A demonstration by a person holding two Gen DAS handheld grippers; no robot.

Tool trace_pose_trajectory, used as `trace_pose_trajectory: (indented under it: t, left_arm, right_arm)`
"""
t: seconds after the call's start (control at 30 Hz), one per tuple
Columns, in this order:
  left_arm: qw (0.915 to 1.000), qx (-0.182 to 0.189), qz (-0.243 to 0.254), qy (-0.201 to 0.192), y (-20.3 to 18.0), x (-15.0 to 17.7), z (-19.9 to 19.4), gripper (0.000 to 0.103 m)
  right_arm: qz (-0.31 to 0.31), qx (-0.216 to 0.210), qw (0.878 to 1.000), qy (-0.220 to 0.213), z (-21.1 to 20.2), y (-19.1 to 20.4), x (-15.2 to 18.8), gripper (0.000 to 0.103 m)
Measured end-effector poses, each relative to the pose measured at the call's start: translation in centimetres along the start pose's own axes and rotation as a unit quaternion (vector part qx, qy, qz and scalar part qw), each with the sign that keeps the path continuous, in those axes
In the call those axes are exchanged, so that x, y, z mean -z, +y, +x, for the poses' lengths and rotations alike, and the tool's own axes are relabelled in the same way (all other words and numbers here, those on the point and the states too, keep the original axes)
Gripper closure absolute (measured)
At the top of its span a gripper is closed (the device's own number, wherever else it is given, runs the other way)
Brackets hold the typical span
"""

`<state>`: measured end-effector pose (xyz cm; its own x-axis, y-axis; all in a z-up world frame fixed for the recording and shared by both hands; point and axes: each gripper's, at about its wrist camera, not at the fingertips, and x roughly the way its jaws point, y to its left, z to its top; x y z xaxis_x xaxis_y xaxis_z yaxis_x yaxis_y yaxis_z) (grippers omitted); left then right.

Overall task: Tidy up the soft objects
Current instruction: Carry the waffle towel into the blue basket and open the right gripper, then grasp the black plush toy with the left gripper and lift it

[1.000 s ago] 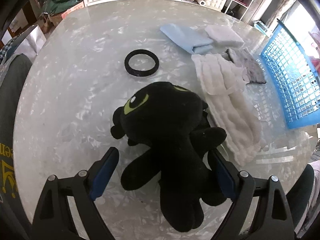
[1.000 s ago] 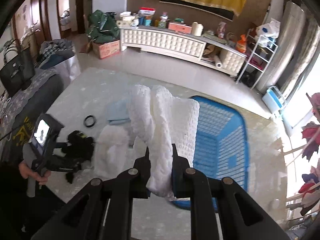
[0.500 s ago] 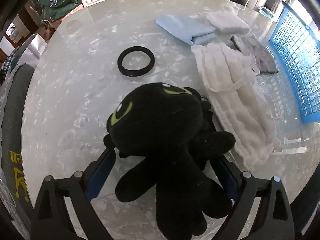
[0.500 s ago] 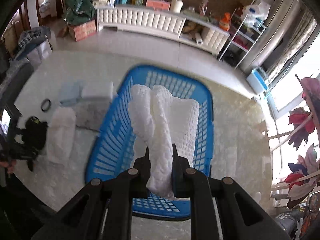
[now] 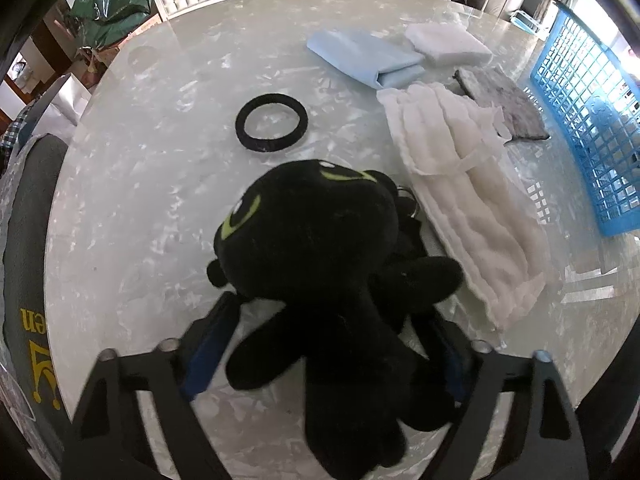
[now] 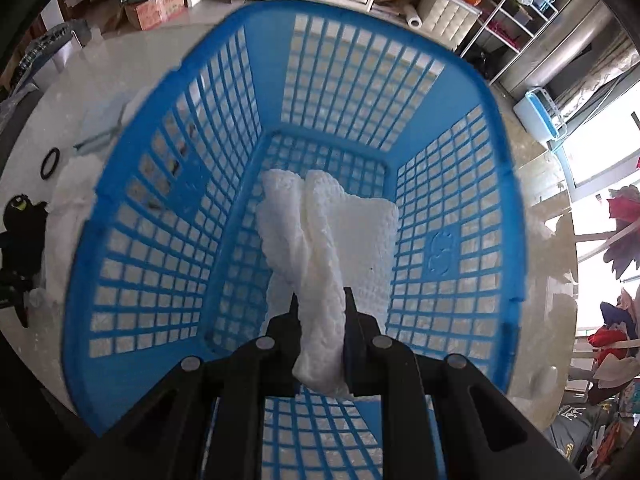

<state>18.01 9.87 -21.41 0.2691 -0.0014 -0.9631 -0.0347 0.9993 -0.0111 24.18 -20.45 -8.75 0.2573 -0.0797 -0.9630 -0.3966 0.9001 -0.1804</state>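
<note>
My left gripper [image 5: 328, 332] is closed around a black plush toy [image 5: 320, 248] with green eyes, holding it over the marbled table [image 5: 140, 168]. The toy's body hides both fingertips. My right gripper [image 6: 320, 312] is shut on a white knitted cloth [image 6: 328, 236] and holds it inside the blue plastic basket [image 6: 140, 208]; the cloth's far end hangs close to the basket's floor. The black plush toy also shows in the right wrist view [image 6: 22, 220] at the far left.
On the table lie a black hair ring [image 5: 272, 122], a folded light blue cloth [image 5: 364, 58], a white pad [image 5: 446, 44], a grey cloth [image 5: 504, 104] and a long white quilted cloth [image 5: 464, 184]. The basket [image 5: 592, 120] stands at the right.
My left gripper has closed in on the plush toy, which sits deeper between the fingers. My right gripper carried the white cloth over the basket and down into it.
</note>
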Motion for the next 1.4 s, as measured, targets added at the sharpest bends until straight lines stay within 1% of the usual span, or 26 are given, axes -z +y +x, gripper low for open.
trace_pose_trajectory:
  t: [0.07,0.17,0.27,0.53,0.63,0.83,0.87,0.9,0.93,1.0,1.03,1.07,1.1,1.2,1.33,1.37,1.4]
  left_arm:
    - [1.0,0.002,0.002,-0.003,0.1,0.4,-0.4,0.037]
    - [0.9999,0.007,0.001,-0.008,0.6,0.7,-0.9,0.043]
    - [0.9999,0.013,0.002,-0.011,1.0,1.0,-1.2,0.046]
    - [0.9996,0.023,-0.003,-0.014,2.4,1.5,-1.8,0.049]
    - [0.9994,0.029,-0.009,-0.013,2.9,1.7,-1.8,0.049]
    - [0.9989,0.041,-0.016,-0.017,3.8,2.3,-2.0,0.05]
    - [0.9988,0.042,-0.016,-0.017,3.9,2.5,-2.1,0.05]
    - [0.9988,0.043,-0.017,-0.017,4.1,2.7,-2.2,0.05]
    - [0.9988,0.042,-0.016,-0.017,4.2,2.8,-2.4,0.05]
    - [0.9988,0.041,-0.016,-0.02,4.2,2.8,-2.7,0.051]
    - [0.9988,0.04,-0.016,-0.023,4.3,3.0,-3.0,0.051]
    - [0.9987,0.041,-0.016,-0.025,4.4,3.1,-3.3,0.051]
    - [0.9987,0.04,-0.016,-0.026,4.2,3.0,-3.5,0.051]
    - [0.9987,0.037,-0.018,-0.031,4.2,3.2,-4.4,0.051]
    - [0.9985,0.035,-0.019,-0.037,4.0,3.6,-5.5,0.051]
    - [0.9984,0.035,-0.019,-0.039,4.0,3.7,-5.7,0.051]
    - [0.9982,0.037,-0.019,-0.043,4.0,3.8,-6.2,0.051]
  right_arm:
    - [0.006,-0.003,1.0,0.01,0.2,0.4,0.3,0.088]
    - [0.009,-0.01,1.0,0.012,0.3,1.4,1.0,0.088]
    - [0.012,-0.014,1.0,0.013,0.3,1.9,1.4,0.088]
    - [0.01,-0.019,1.0,0.022,0.3,2.0,1.3,0.088]
    - [0.006,-0.015,1.0,0.021,0.6,1.6,0.4,0.088]
    - [0.006,-0.015,1.0,0.021,1.0,0.8,-0.2,0.082]
    - [0.006,-0.014,1.0,0.022,0.8,1.0,0.0,0.078]
    - [0.004,-0.013,1.0,0.02,0.6,1.1,0.0,0.069]
    - [0.004,-0.012,1.0,0.017,0.4,1.1,0.0,0.063]
    - [0.005,-0.009,1.0,0.011,0.2,0.9,0.2,0.044]
    - [0.005,-0.008,1.0,0.013,0.0,1.1,0.3,0.04]
    - [0.003,-0.01,1.0,0.013,-0.2,1.1,0.4,0.033]
    - [0.0,-0.012,1.0,0.012,-0.3,1.1,0.4,0.029]
    - [-0.001,-0.006,1.0,0.001,-0.7,0.7,0.4,0.021]
    - [0.006,0.003,1.0,-0.02,-1.7,-0.2,0.4,0.012]
    - [0.007,0.005,1.0,-0.023,-2.0,-0.3,0.5,0.009]
    - [0.009,0.006,1.0,-0.029,-2.3,-0.6,0.6,0.003]
